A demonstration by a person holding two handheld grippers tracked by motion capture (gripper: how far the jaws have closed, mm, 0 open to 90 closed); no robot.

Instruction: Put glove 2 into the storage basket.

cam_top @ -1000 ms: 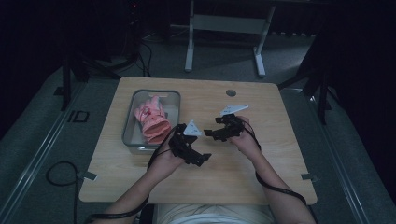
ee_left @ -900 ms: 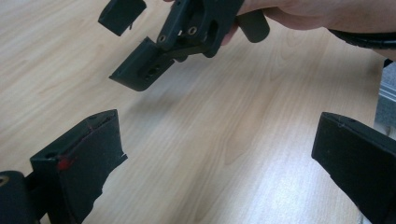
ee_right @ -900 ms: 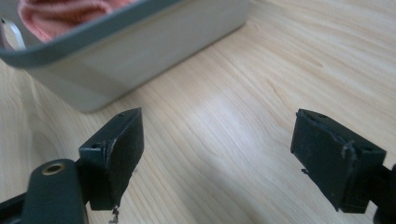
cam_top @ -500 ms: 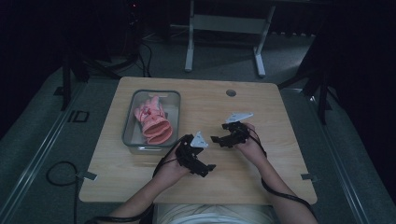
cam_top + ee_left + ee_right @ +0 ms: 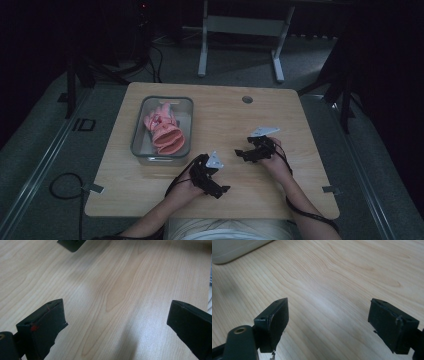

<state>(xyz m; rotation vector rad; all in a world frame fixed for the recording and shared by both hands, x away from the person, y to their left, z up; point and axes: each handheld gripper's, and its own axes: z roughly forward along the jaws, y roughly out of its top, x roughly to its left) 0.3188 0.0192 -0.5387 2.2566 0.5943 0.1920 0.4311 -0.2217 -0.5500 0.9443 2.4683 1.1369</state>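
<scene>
Lying crumpled in the clear, round-cornered plastic tub (image 5: 137, 131) at the left of the pale wood-grain table (image 5: 225, 120) is a pink rubber glove (image 5: 164, 129). Both the left gripper (image 5: 220, 189) and the right gripper (image 5: 241, 154) hover near it over bare wood, jaws spread wide and empty.

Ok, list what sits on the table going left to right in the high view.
Clear tray holding the pink rubber gloves → left gripper → right gripper, both grippers with jaws open and empty.
</scene>
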